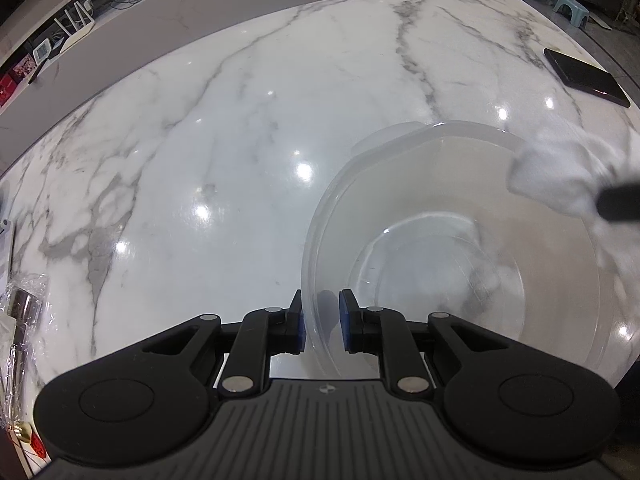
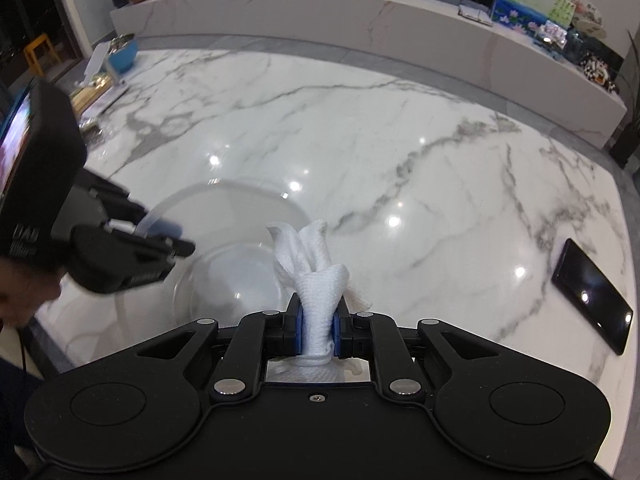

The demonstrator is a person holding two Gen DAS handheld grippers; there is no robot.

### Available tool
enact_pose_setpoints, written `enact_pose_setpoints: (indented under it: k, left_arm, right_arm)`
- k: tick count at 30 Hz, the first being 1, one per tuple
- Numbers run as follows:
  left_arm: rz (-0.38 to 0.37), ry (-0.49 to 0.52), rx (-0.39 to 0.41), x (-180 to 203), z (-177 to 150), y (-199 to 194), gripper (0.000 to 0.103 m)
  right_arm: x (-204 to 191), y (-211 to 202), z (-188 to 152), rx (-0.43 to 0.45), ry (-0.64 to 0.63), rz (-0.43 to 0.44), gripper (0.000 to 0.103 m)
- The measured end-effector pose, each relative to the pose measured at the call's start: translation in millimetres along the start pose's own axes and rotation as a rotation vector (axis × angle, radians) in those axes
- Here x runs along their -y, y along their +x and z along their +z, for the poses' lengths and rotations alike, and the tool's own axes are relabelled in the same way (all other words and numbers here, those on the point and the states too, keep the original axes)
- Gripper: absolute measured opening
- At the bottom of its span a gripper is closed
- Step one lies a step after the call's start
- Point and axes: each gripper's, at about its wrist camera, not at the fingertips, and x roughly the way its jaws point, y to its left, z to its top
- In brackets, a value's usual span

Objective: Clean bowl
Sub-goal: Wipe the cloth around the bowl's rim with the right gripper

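A clear plastic bowl (image 1: 460, 248) sits on the white marble table, tilted toward me. My left gripper (image 1: 322, 320) is shut on the bowl's near rim, one pad inside and one outside. In the right wrist view the bowl (image 2: 224, 240) lies at lower left with the left gripper (image 2: 156, 236) clamped on its rim. My right gripper (image 2: 318, 330) is shut on a bunched white cloth (image 2: 316, 272) that sticks up just right of the bowl. In the left wrist view the cloth (image 1: 560, 172) is blurred over the bowl's far right rim.
A black phone (image 2: 592, 296) lies on the marble table (image 2: 400, 140) at the right, also in the left wrist view (image 1: 586, 76). Plastic-wrapped items (image 1: 20, 320) lie at the table's left edge. A blue bowl (image 2: 122, 56) and clutter sit at the far left. A long marble counter (image 2: 360, 28) runs behind.
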Motion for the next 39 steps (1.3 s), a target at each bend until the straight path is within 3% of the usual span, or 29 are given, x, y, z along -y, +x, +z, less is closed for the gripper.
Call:
enact_pose_setpoints:
  k: [8, 21, 39]
  left_arm:
    - [-0.001, 0.013, 0.004, 0, -1, -1, 0.015]
    - [-0.018, 0.032, 0.003, -2, -1, -1, 0.014]
    - [-0.035, 0.072, 0.003, 8, -5, -2, 0.014]
  right_arm:
    - [5, -2, -4, -0.013, 0.001, 0.002, 0.012]
    - [14, 19, 33, 0.026, 0.016, 0.008, 0.012]
    - [-11, 38, 57, 0.096, -0.005, 0.023, 0.012]
